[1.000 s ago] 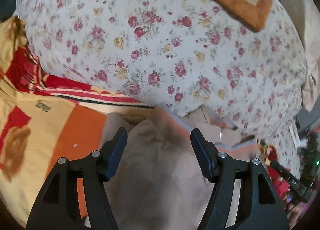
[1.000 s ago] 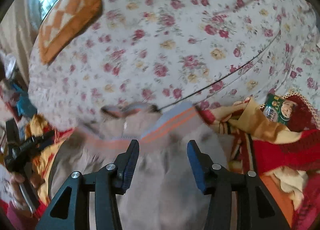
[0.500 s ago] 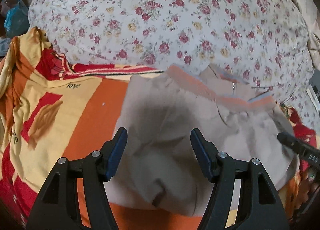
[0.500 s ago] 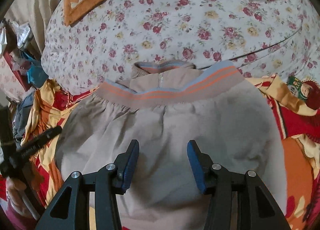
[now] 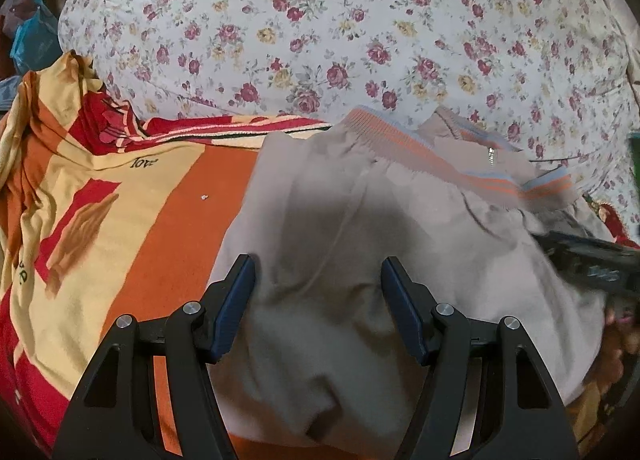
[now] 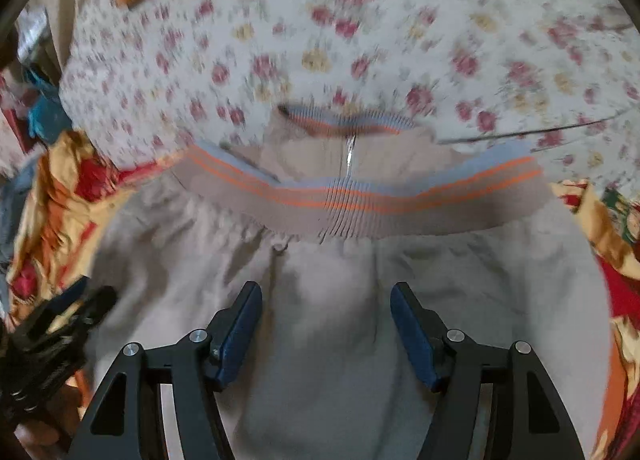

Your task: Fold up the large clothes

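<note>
The beige jacket point(image 5: 360, 260) lies folded over on the bed, its ribbed hem band point(image 6: 360, 200) with orange and blue stripes turned up toward twelve o'clock so that it sits just short of the collar and zipper point(image 6: 349, 152). That placement reads as a bottom-to-top fold: the hem has been brought up over the body so the garment halves in length.

Both tools hang above the cloth, tilted down at it. The left gripper point(image 5: 318, 300) has its fingers apart, with jacket fabric showing in the gap but no pad pressing on it. The right gripper point(image 6: 326, 328) has just been opening its fingers; they too stand apart over the cloth and nothing is clamped, which suits a release once the folded edge is laid down.

In the left wrist view the right tool shows at three o'clock, at the jacket's edge; in the right wrist view the left one sits at eight o'clock.

The jacket rests partly on an orange, red and yellow blanket point(image 5: 120, 220), with the floral quilt point(image 5: 360, 40) beyond it at twelve o'clock. Wrinkles near the hem suggest smoothing or a sideways fold comes next.
</note>
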Available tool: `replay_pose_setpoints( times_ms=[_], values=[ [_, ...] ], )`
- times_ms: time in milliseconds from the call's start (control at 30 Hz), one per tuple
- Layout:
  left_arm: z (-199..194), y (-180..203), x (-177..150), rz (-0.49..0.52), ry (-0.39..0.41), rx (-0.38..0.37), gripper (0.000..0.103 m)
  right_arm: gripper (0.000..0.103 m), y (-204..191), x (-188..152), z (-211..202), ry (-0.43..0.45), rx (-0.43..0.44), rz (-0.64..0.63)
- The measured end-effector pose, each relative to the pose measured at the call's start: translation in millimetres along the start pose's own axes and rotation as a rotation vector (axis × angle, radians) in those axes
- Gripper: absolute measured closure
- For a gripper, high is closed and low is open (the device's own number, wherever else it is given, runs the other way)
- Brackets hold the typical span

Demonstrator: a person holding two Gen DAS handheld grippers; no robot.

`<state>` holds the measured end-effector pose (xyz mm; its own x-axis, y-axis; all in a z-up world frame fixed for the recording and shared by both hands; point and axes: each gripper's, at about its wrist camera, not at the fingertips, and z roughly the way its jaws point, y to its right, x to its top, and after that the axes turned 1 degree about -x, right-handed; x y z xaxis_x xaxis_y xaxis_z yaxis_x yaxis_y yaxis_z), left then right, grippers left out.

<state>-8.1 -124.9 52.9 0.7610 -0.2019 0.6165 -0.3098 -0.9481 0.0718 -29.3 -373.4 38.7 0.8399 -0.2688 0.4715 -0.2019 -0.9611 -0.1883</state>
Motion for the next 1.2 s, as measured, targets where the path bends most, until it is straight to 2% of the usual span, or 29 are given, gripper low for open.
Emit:
replay_pose_setpoints(
  times_ms=[33, 133, 233, 333, 500, 667, 700, 800, 867, 967, 1000, 1100, 1200],
  values=[
    [1.0, -1.2, 0.8, -0.001, 0.001, -0.004, 0.037, 0.060, 0.7, 0.2, 6.7, -0.020, -0.006, -0.006],
    [1.2, -4.0, 4.9, -0.012, -0.010, -0.018, 0.037, 0.091, 3.4, 5.5, 20.9, -0.010, -0.066, -0.012],
    [-1.3, -6.8, 11.2, -0.024, 0.008, -0.023, 0.037, 0.099, 11.7, 17.1, 21.9, 0.046, -0.077, 0.022],
    [1.5, -8.6, 14.9, -0.022, 0.017, -0.013, 0.037, 0.099, 18.8, 28.0, 36.5, 0.046, -0.093, 0.053],
    [20.0, -12.2, 13.9, -0.033, -0.024, -0.001, 0.037, 0.099, 13.8, 34.9, 58.9, 0.060, -0.160, 0.022],
    [17.6, -15.2, 11.2, -0.037, -0.027, -0.007, 0.037, 0.096, 26.4, 23.2, 24.8, 0.047, -0.051, 0.084],
    [15.5, -16.0, 10.8, -0.045, -0.025, -0.010, 0.037, 0.092, 30.6, 17.1, 10.3, 0.061, -0.034, 0.085],
    [4.2, -15.4, 9.7, -0.056, -0.005, -0.017, 0.037, 0.055, 49.8, -8.7, -34.3, 0.135, -0.049, 0.091],
    [-3.7, -13.1, 8.9, -0.057, 0.017, -0.041, 0.037, 0.055, 67.5, -27.1, -55.3, 0.165, -0.077, 0.110],
    [-9.1, -4.8, 6.0, -0.033, 0.030, -0.079, 0.037, 0.055, 80.5, -47.5, -66.7, 0.152, -0.127, 0.106],
    [-6.3, -0.8, 3.8, -0.013, 0.018, -0.072, 0.037, 0.056, 82.0, -54.5, -66.5, 0.144, -0.162, 0.080],
    [9.2, 5.7, -6.1, 0.040, -0.013, 0.015, 0.037, 0.060, 82.7, -65.4, -58.6, 0.158, -0.278, 0.030],
    [18.1, 5.6, -11.7, 0.071, 0.004, 0.047, 0.026, 0.060, 102.1, -79.3, -50.1, 0.147, -0.289, 0.068]
  ],
)
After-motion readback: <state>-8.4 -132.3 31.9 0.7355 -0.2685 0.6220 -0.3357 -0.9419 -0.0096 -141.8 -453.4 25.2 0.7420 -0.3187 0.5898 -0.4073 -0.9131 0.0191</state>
